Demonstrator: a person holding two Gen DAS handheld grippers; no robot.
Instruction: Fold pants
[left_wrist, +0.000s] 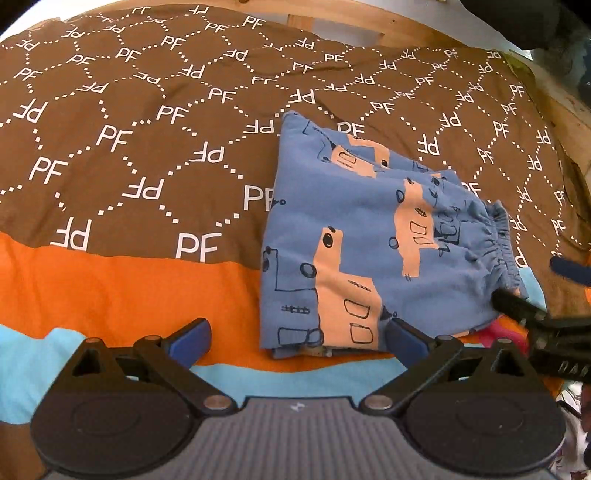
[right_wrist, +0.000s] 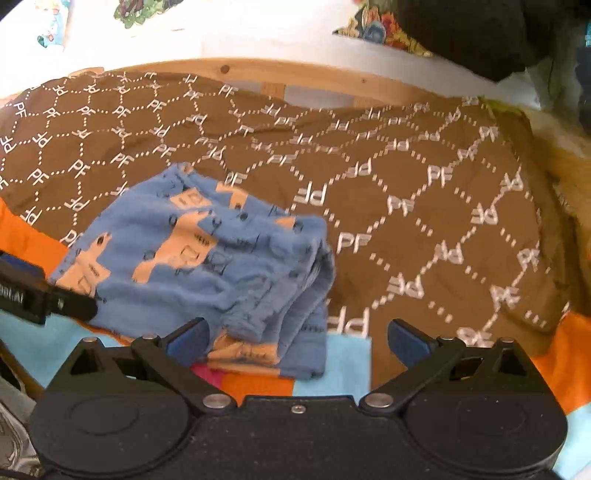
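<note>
Both released, left gripper (left_wrist: 297, 341) and right gripper (right_wrist: 297, 341) flank folded pants (left_wrist: 369, 236) on "PF" blanket (left_wrist: 129, 122).

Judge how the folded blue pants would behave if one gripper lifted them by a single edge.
The pants would probably sag and unfold: thin cloth in loose layers, visibly stacked at the near edge. They look light. Pushed across the soft bedspread, they would likely bunch up rather than slide as one piece.
</note>
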